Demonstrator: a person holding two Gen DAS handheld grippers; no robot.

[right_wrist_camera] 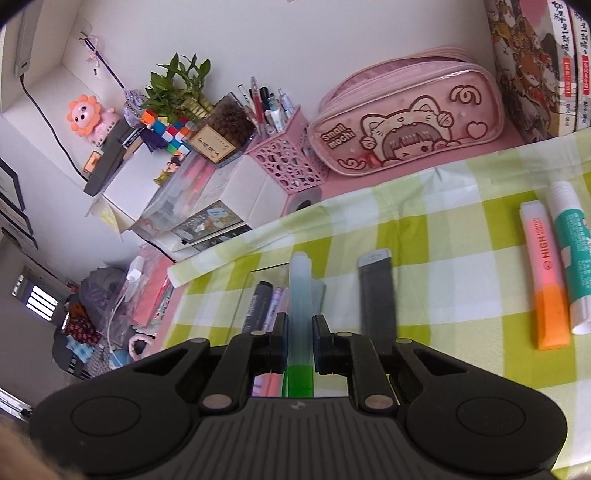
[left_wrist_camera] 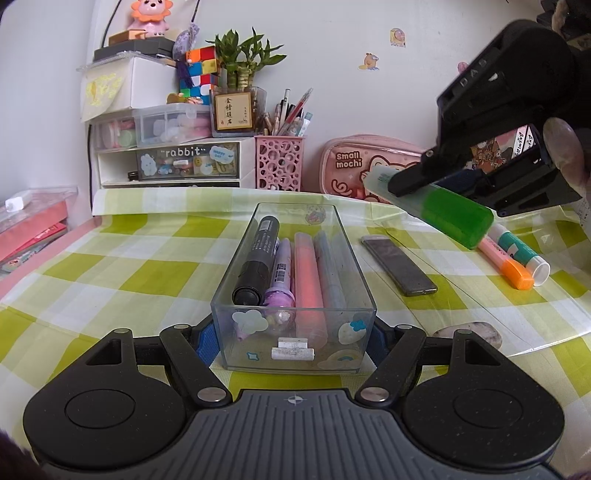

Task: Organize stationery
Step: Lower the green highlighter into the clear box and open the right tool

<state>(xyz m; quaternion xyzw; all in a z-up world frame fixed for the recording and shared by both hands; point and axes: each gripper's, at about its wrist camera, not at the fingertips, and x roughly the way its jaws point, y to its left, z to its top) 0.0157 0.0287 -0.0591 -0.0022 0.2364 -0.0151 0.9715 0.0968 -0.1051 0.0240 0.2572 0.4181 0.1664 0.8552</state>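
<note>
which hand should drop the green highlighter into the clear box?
Right. Its tongs already grip the green-capped highlighter in the air beside the clear plastic box; the left tongs clamp that box.

Bamboo plant (left_wrist_camera: 245,55), cube puzzle (left_wrist_camera: 199,70), lion figurine (left_wrist_camera: 149,16) behind.

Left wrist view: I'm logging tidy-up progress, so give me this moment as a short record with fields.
clear box: held at its near end by the left hand-held gripper, shut on its side walls
in box: black marker, purple marker, pink highlighter, grey pen
right hand-held gripper: shut on green highlighter, held above the cloth
still on cloth: orange highlighter, glue stick, dark flat bar
</note>
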